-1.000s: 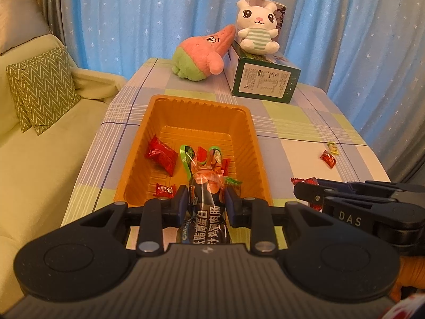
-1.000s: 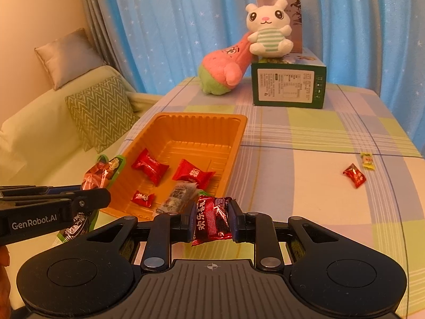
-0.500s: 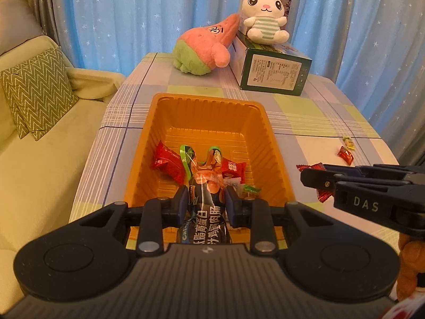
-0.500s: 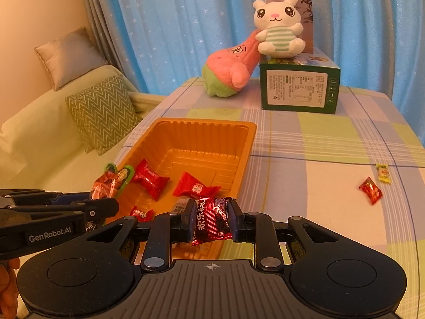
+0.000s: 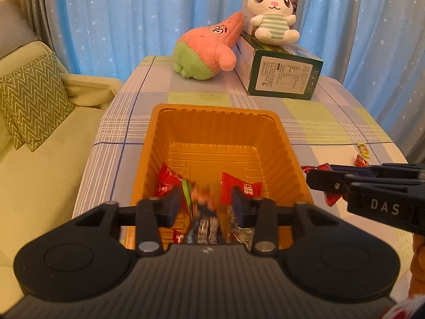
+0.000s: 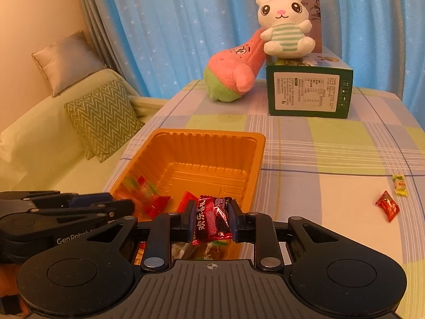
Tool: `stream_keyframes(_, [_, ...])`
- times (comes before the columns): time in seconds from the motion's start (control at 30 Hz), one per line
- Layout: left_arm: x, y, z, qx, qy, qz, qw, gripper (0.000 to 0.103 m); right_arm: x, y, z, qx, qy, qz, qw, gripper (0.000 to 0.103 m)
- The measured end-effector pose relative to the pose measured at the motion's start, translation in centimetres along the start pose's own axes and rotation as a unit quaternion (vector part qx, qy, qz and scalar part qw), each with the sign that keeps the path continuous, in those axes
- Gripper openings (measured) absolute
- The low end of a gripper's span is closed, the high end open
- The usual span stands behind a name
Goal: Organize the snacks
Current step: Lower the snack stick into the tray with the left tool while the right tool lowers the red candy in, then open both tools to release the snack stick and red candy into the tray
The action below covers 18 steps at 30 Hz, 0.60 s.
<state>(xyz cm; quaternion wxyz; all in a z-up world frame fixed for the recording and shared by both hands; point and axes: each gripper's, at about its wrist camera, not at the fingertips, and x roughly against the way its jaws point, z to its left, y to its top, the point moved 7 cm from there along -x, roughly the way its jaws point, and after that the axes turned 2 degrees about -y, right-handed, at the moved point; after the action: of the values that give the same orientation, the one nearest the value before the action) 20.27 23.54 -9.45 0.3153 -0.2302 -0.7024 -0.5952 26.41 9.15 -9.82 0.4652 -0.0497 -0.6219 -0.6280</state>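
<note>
An orange plastic tray point(image 5: 217, 125) point(image 6: 207, 143) sits on the checked table with several red snack packets inside. My left gripper point(image 5: 203, 206) is open over the tray's near end; a dark snack packet point(image 5: 203, 220), blurred, is loose between its fingers and dropping. My right gripper point(image 6: 211, 219) is shut on a dark red snack packet point(image 6: 212, 219) above the tray's near right rim. The right gripper also shows in the left wrist view point(image 5: 316, 179). The left gripper shows in the right wrist view point(image 6: 124, 207).
A red candy point(image 6: 387, 208) and a yellow-green candy point(image 6: 399, 184) lie on the table to the right. A pink plush point(image 5: 209, 50), a green box point(image 5: 281, 75) with a white plush point(image 5: 273, 17) stand at the far end. A sofa point(image 5: 39, 159) is on the left.
My left gripper has opened and let go of the dark snack packet, which falls into the tray. Both grippers moved forward over the tray. The right gripper still holds its packet.
</note>
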Motion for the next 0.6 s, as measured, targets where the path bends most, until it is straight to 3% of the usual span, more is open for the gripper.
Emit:
stream_keyframes(0.5, [2.9,-2.0,2.4,0.045,0.017,-0.012,0.9988,0.044,-0.8,0.1,0.9,-0.031,0.034,0.007,0.999,0.026])
stream_keyframes(0.6, [3.3,-2.3,2.6,0.051,0.019,-0.014,0.9984,0.052,-1.3,0.5,1.0,-0.055,0.060,0.013,0.997,0.028])
